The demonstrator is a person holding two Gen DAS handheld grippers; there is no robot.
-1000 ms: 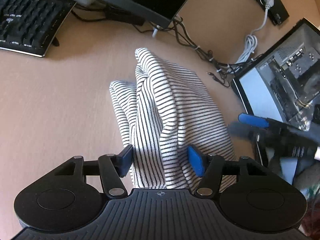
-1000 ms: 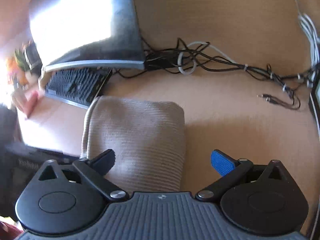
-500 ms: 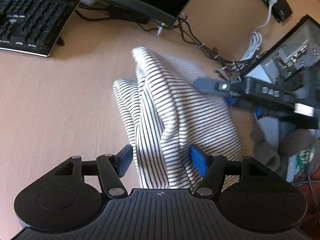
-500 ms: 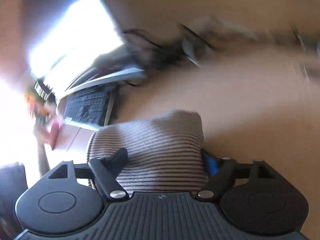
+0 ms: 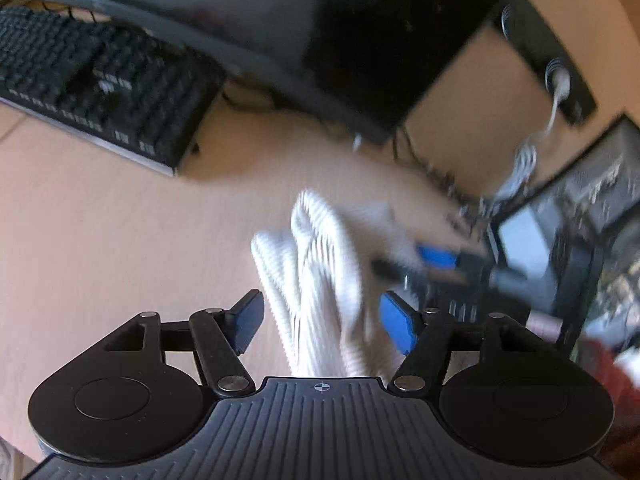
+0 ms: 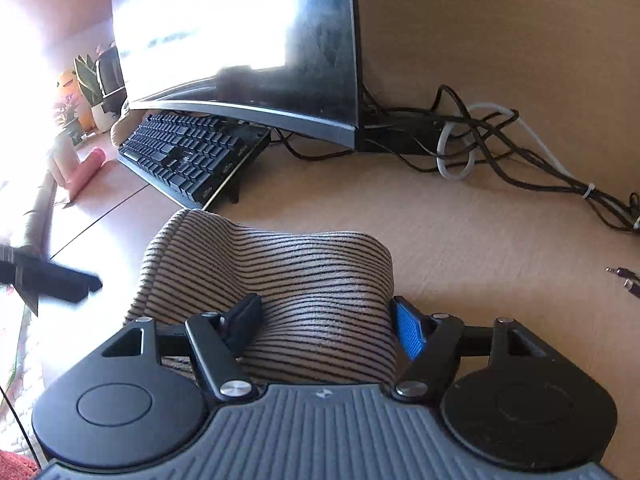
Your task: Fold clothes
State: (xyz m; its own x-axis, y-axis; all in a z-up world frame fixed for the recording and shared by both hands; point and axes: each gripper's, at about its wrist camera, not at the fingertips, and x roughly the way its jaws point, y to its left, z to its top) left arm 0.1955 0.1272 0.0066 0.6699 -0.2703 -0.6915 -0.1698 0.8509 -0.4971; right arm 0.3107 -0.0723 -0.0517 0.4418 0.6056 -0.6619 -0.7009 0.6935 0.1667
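A white garment with thin black stripes [image 5: 320,264] lies folded in a bundle on the tan desk [image 5: 120,260]. The left wrist view is blurred by motion. My left gripper [image 5: 322,320] hangs over the near end of the garment with the cloth between its blue pads [image 5: 396,328]. A small gap shows at the left pad, so it stands open. In the right wrist view the garment [image 6: 280,264] bulges up between the fingers of my right gripper [image 6: 326,324], which is shut on it. Its blue pad [image 6: 408,332] presses the fold's right edge.
A black keyboard [image 6: 188,152] and a curved monitor [image 6: 240,40] stand behind the garment. Tangled cables [image 6: 480,140] and two loose plugs [image 6: 624,276] lie on the desk to the right. An open computer case [image 5: 580,220] stands at the right edge.
My left gripper has risen and drawn back from the garment, its jaws slightly wider. My right gripper came in over the bundle, rolled, and closed its fingers onto it.
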